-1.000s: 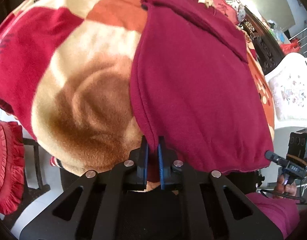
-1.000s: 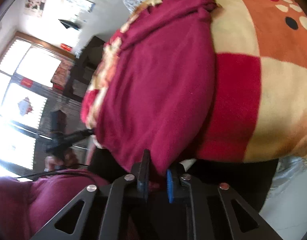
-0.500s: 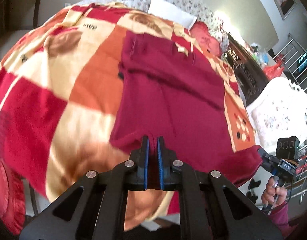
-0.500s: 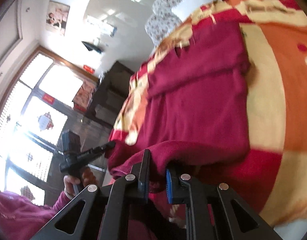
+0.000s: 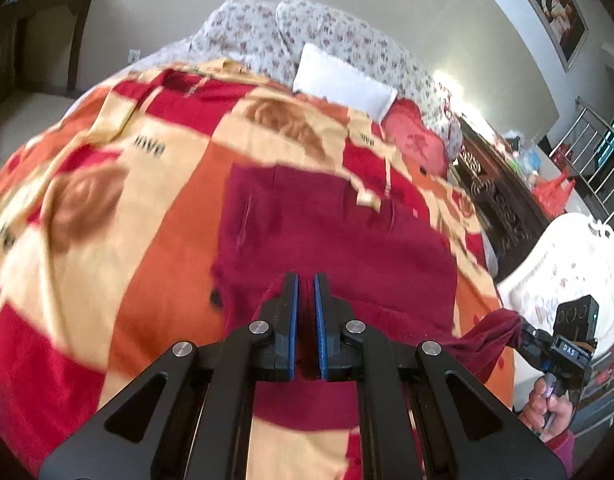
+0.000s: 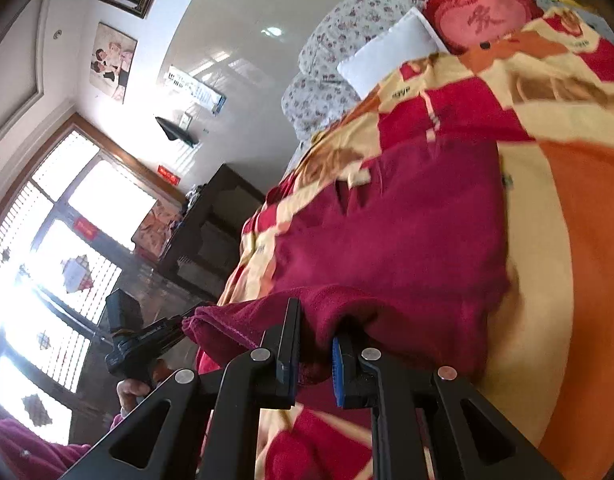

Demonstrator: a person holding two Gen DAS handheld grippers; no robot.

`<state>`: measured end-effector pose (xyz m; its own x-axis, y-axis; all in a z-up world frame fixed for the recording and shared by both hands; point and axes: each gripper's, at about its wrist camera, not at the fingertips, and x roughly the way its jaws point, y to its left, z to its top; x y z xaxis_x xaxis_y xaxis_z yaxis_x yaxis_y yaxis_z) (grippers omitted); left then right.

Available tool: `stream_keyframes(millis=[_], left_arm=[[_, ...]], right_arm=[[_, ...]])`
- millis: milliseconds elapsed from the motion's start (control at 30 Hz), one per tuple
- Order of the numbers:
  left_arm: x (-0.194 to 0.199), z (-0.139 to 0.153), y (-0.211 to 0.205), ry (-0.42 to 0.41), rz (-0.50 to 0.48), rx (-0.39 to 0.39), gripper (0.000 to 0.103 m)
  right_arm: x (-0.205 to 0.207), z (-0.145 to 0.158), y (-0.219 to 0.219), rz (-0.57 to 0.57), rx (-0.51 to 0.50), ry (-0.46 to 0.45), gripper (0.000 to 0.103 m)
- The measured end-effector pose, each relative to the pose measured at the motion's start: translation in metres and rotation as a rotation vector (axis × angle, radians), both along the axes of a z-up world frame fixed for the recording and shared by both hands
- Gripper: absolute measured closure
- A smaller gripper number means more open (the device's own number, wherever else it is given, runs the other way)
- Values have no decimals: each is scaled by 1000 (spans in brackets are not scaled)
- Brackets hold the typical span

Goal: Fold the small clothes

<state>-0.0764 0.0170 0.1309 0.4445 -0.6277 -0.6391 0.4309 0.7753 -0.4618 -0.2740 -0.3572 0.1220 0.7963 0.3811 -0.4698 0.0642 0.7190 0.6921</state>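
On the blanket (image 5: 155,240) of a bed lies the dark red garment (image 5: 339,232), flat at its far part, with its near edge lifted. Where that edge ends is hidden behind both tools, and the picture is blurred. The left gripper (image 5: 305,312) is clamped on the near left corner, fingers almost together. The right gripper (image 6: 316,344) pinches the near right corner, where cloth bunches between its fingers. Beyond the garment lie a white pillow (image 5: 343,84) and a red cushion (image 6: 483,20). A dark cabinet (image 5: 503,204) stands at the right of the bed.
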Motion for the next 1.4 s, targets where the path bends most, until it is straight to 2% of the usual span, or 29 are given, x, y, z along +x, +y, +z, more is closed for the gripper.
stream_keyframes(millis=[133, 333, 400, 533, 700, 767, 800, 900, 1000, 1067, 1133, 1200, 1300, 1400], left_arm=[[34, 2, -22, -26, 27, -2, 96], [76, -3, -52, -40, 49, 39, 96], [90, -6, -61, -37, 58, 48, 96], [114, -16, -78, -21, 73, 81, 96], [134, -22, -87, -41, 98, 108, 96], [142, -25, -87, -17, 100, 115, 96], [145, -25, -86, -12, 107, 120, 96], [145, -20, -83, -27, 102, 134, 96], [137, -15, -83, -48, 88, 155, 96], [131, -14, -86, -51, 71, 157, 96], [129, -16, -91, -51, 53, 160, 88], [128, -23, -100, -46, 43, 170, 71], [132, -33, -111, -19, 44, 177, 70], [144, -48, -122, 7, 60, 230, 70]], right_arm=[[33, 2, -18, -13, -21, 4, 91], [75, 4, -44, -31, -39, 8, 91], [88, 0, -52, -41, -54, 27, 91], [118, -23, -74, -84, -22, 98, 91], [133, -39, -85, -116, -39, 139, 91], [136, -42, -88, -118, -18, 157, 89], [137, -43, -90, -115, -1, 167, 84], [128, -32, -94, -126, 33, 118, 51], [111, -10, -104, -189, 21, 41, 44], [106, 3, -101, -177, -18, 21, 44], [111, 12, -86, -140, -118, 35, 44], [119, 12, -69, -109, -215, 65, 46], [136, 0, -49, -64, -317, 109, 53], [150, -20, -54, -90, -320, 138, 55]])
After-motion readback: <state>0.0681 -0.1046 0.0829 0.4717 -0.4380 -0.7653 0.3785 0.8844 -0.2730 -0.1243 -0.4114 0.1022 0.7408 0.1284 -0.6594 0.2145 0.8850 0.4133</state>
